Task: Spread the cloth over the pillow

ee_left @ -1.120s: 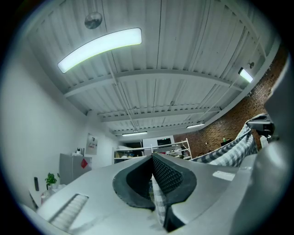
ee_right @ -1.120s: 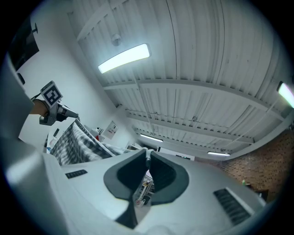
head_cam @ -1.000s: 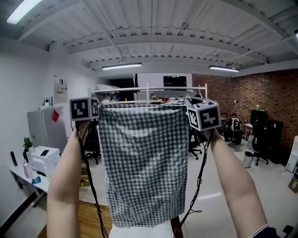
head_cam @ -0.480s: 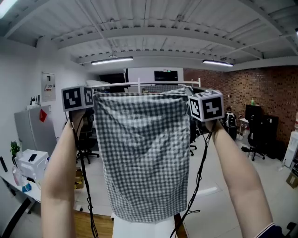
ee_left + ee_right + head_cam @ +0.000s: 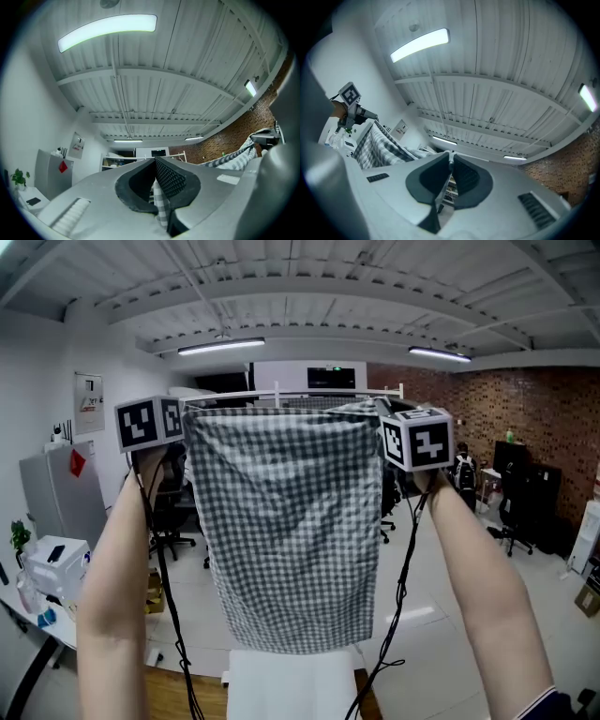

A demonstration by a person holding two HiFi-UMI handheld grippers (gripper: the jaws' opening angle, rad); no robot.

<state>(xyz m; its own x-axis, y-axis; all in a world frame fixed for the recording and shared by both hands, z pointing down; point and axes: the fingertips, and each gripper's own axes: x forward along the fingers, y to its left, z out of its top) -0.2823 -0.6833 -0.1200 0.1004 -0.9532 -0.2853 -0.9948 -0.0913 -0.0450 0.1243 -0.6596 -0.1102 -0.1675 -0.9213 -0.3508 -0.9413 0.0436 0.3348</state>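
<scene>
Aloft, my left gripper [image 5: 156, 183] and right gripper [image 5: 450, 173] each clench one top corner of the checked cloth [image 5: 286, 521]; it hangs spread between them, lower edge free.

Left gripper [image 5: 156, 176] and right gripper [image 5: 449, 164] held high, jaws pressed together

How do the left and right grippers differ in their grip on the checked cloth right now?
The left gripper shows a clear strip of checked cloth between its pads; the right gripper shows only a thin edge. In the head view the cloth lies flat at the left gripper's corner but puckers at the right gripper's. Both are shut on a top corner, with the cloth hanging spread between them.
</scene>
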